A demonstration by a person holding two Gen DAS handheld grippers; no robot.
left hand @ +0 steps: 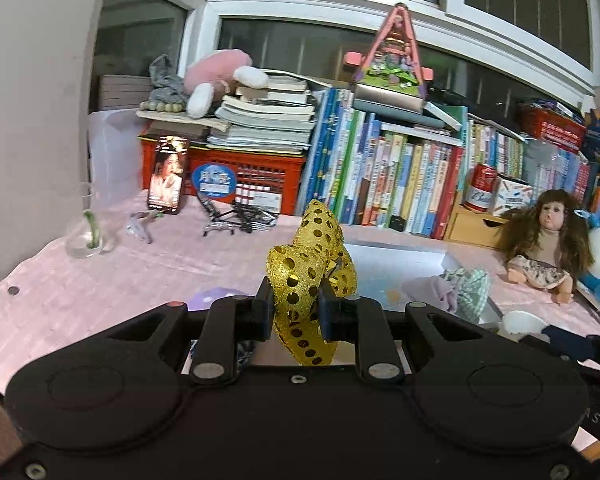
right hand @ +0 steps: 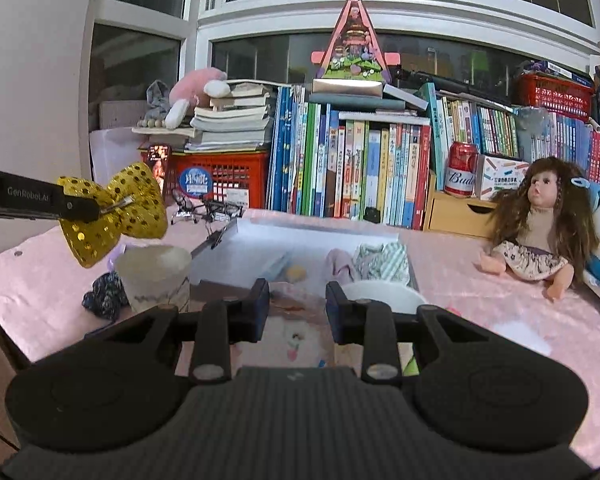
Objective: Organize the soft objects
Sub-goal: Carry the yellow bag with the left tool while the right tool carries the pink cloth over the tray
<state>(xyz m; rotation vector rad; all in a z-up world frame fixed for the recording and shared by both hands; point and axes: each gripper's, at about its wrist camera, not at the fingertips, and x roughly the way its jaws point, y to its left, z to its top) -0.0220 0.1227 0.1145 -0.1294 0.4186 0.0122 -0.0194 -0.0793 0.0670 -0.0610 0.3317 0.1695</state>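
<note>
glittery gold bow (left hand: pixel 312 280), pink cloth table cover (left hand: pixel 100 280)

"GenRobot.AI" stands on the left gripper (right hand: pixel 82 209); the red can (right hand: pixel 461 169) reads "Bud".

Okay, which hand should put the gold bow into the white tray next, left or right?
Left. The left gripper is already shut on the gold sequin bow, held up above the pink cloth just left of the white tray. The right gripper holds nothing between its jaws.
</note>
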